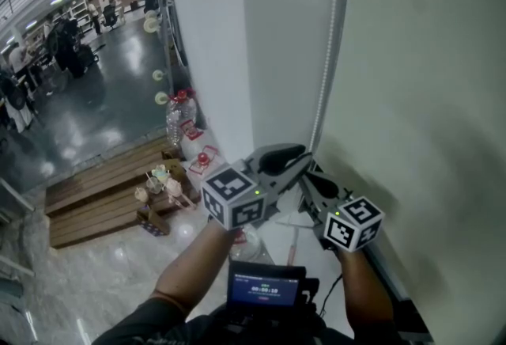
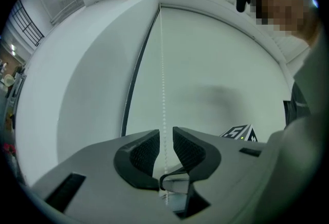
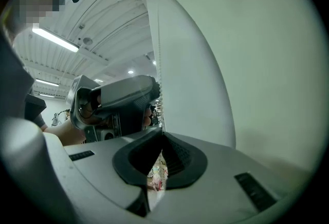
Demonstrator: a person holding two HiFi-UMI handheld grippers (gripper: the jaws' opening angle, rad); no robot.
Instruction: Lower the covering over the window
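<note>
A white bead chain [image 1: 326, 74] hangs down the left edge of the pale roller blind [image 1: 427, 98], beside a white wall column [image 1: 277, 35]. My left gripper [image 1: 305, 157] reaches the chain from the left. In the left gripper view the chain [image 2: 163, 63] runs between its jaws [image 2: 164, 148], which stand a narrow gap apart without pressing on it. My right gripper [image 1: 316, 182] sits just below and to the right. In the right gripper view its jaws [image 3: 162, 134] meet at the tips where the chain [image 3: 157, 66] comes down, with the left gripper [image 3: 153, 92] right above.
Far below on the left lie a shiny floor, wooden pallets [image 1: 103, 193], water bottles [image 1: 180, 118] and small items against the wall. People stand far off at top left. A small screen device [image 1: 265, 285] sits on my chest. The right gripper's marker cube [image 2: 240, 133] shows beside the left jaws.
</note>
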